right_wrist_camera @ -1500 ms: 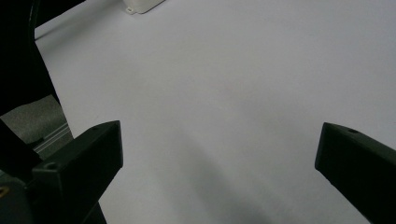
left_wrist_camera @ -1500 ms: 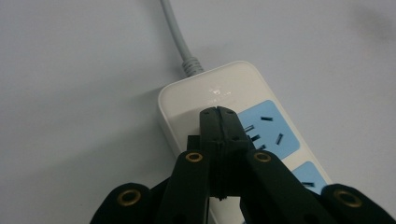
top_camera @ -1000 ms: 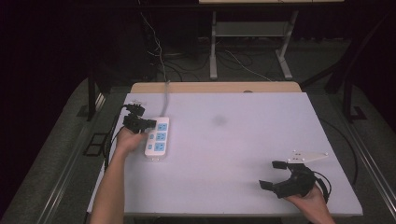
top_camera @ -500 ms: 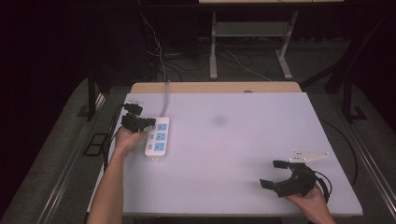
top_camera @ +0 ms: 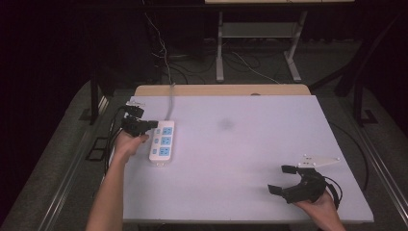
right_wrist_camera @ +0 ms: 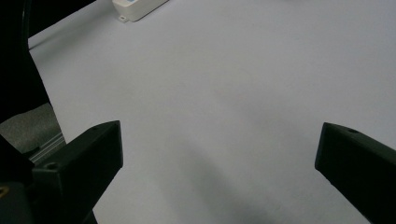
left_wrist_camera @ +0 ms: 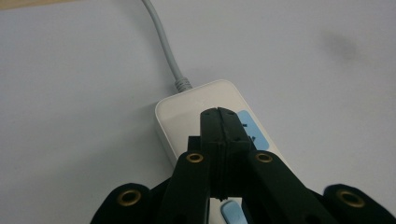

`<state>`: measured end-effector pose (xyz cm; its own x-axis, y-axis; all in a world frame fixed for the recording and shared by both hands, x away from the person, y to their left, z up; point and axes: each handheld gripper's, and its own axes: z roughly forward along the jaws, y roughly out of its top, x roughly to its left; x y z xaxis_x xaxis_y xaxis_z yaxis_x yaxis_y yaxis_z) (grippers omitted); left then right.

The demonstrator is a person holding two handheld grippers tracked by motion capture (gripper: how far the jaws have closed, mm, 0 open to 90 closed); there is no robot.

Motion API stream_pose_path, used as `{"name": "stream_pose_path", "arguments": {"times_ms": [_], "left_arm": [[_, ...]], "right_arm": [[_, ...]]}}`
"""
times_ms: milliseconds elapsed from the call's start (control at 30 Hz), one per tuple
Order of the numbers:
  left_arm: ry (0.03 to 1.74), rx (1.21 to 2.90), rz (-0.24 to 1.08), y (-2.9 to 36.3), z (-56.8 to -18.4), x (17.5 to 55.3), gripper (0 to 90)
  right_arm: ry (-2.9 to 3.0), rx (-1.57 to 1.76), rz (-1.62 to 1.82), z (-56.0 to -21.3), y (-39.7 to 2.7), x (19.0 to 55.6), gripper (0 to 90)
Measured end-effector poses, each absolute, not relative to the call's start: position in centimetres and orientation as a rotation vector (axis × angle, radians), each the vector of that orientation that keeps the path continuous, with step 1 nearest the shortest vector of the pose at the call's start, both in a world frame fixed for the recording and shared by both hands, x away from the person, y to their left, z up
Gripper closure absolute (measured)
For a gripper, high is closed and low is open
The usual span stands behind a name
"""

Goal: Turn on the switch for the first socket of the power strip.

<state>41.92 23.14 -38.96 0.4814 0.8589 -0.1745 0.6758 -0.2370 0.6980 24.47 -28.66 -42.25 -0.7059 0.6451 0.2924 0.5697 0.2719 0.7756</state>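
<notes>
- Comparing with the shot from a second back, honestly almost nothing has changed: the left gripper (top_camera: 153, 124) is parked at the same spot on the far end of the power strip (top_camera: 161, 143), and the right gripper (top_camera: 281, 179) hasn't budged from the near right corner of the table (top_camera: 250, 159).
- The strip is in the same place too, lying flat near the table's left edge, with its grey cable (top_camera: 170, 98) running off the far side.
- The left gripper's jaws are pressed together with nothing between them, same as before. In the left gripper view the closed tips (left_wrist_camera: 219, 122) sit right over the strip's (left_wrist_camera: 196, 105) top face, at the end where the cable (left_wrist_camera: 164, 44) plugs in. Whether they actually press on the plastic or hover a hair above it, I can't tell.
- That view also picks up a pale blue socket panel (left_wrist_camera: 250, 128) beside the tips and a small blue button-like bit (left_wrist_camera: 232, 213) under the jaws, which the high view is too far off to make out properly.
- The right gripper view looks along wide-open jaws, nothing between them but bare white tabletop (right_wrist_camera: 224, 107), with one corner of the strip (right_wrist_camera: 137, 8) peeking in at the top edge, well apart.
- The high view gives what the gripper cameras don't: both forearms coming in from the bottom, a faint dark smudge (top_camera: 225, 124) mid-table, and the grey three-cornered plate (top_camera: 318, 162) on top of the right gripper.
</notes>
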Motion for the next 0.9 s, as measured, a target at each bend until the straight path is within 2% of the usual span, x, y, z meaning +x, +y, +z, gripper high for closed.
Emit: {"name": "stream_pose_path", "arguments": {"times_ms": [300, 467, 900], "left_arm": [[1.245, 1.952, 0.345, 23.4, -37.2, 40.3, 88.8], [1.239, 1.933, 0.351, 23.6, -36.5, 39.4, 84.9], [1.156, 1.868, 0.358, 24.1, -35.7, 36.2, 64.5]], "right_arm": [[2.44, 1.165, 1.434, -42.2, -28.7, 24.4, 0.5], [2.439, 1.166, 1.435, -42.2, -28.6, 24.4, 0.5], [2.43, 1.171, 1.443, -42.2, -28.7, 24.4, 0.5]]}}
